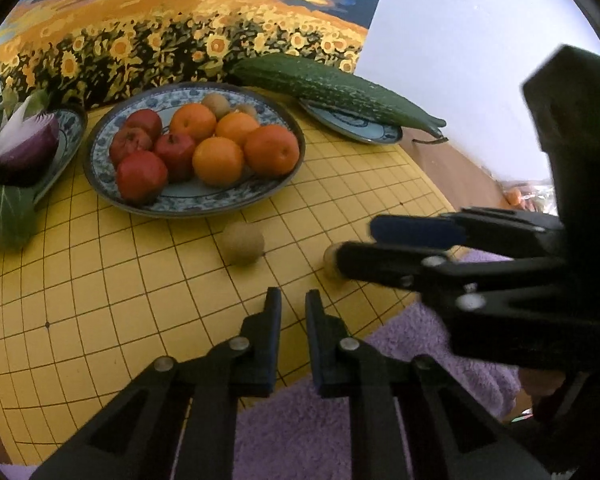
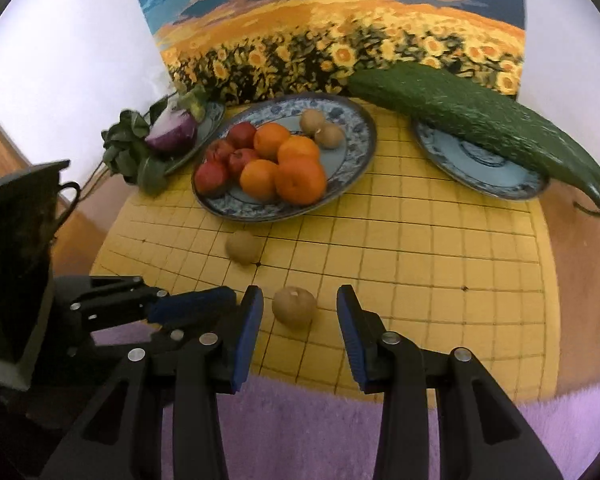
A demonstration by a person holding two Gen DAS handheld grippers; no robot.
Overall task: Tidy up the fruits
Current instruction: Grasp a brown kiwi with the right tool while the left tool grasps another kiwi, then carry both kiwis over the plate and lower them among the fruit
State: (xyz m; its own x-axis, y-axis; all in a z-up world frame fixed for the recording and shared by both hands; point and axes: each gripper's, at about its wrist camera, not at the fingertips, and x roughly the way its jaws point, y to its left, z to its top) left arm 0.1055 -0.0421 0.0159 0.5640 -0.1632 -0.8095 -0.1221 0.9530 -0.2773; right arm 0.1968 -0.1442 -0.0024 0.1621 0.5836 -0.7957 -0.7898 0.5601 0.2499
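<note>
A blue-patterned plate [image 2: 356, 128] [image 1: 100, 136] holds red apples [image 2: 236, 156], oranges [image 2: 292, 164] and two brown kiwis [image 2: 322, 128]. Two more kiwis lie loose on the yellow grid board. One kiwi [image 2: 294, 306] lies between the open fingers of my right gripper [image 2: 300, 312], touching neither; in the left wrist view it [image 1: 330, 262] is mostly hidden behind the right gripper [image 1: 354, 246]. The other kiwi [image 2: 243, 247] [image 1: 242, 243] lies nearer the plate. My left gripper [image 1: 293, 308] hovers low over the board's front edge, jaws narrowly apart and empty; it also shows in the right wrist view [image 2: 204, 306].
A cucumber [image 2: 480, 124] [image 1: 332, 88] lies across a small plate [image 2: 476, 168] at the back right. A halved red onion [image 2: 172, 132] [image 1: 26, 144] and greens sit on a plate at the back left. A sunflower painting [image 2: 340, 40] stands behind. Purple fuzzy cloth [image 2: 320, 432] covers the front.
</note>
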